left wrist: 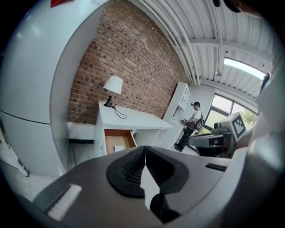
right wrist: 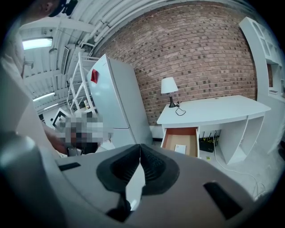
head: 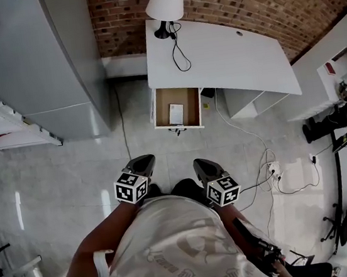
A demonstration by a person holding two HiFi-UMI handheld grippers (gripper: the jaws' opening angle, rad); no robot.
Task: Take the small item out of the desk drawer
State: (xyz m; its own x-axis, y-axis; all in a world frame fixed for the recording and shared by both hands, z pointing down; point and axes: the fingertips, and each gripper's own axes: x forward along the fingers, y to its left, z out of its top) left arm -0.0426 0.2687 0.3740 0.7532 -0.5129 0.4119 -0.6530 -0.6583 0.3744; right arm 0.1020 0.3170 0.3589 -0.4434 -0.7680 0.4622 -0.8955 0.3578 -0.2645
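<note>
The white desk [head: 225, 52] stands far ahead against the brick wall, its wooden drawer [head: 176, 108] pulled open. A small flat white item [head: 176, 113] lies on the drawer's bottom; it also shows in the left gripper view [left wrist: 119, 148] and the right gripper view [right wrist: 180, 148]. Both grippers hang low near the person's body, well short of the desk. The left gripper [head: 144, 162] has its jaws shut with nothing between them [left wrist: 144, 149]. The right gripper [head: 201, 164] is shut and empty too [right wrist: 140, 149].
A tall grey cabinet [head: 55, 61] and a white shelf rack [head: 6, 118] stand at the left. A lamp [head: 164, 6] with a black cord sits on the desk. Cables and a power strip [head: 273, 169] lie on the tiled floor at right. A person [left wrist: 191, 122] stands by white shelves.
</note>
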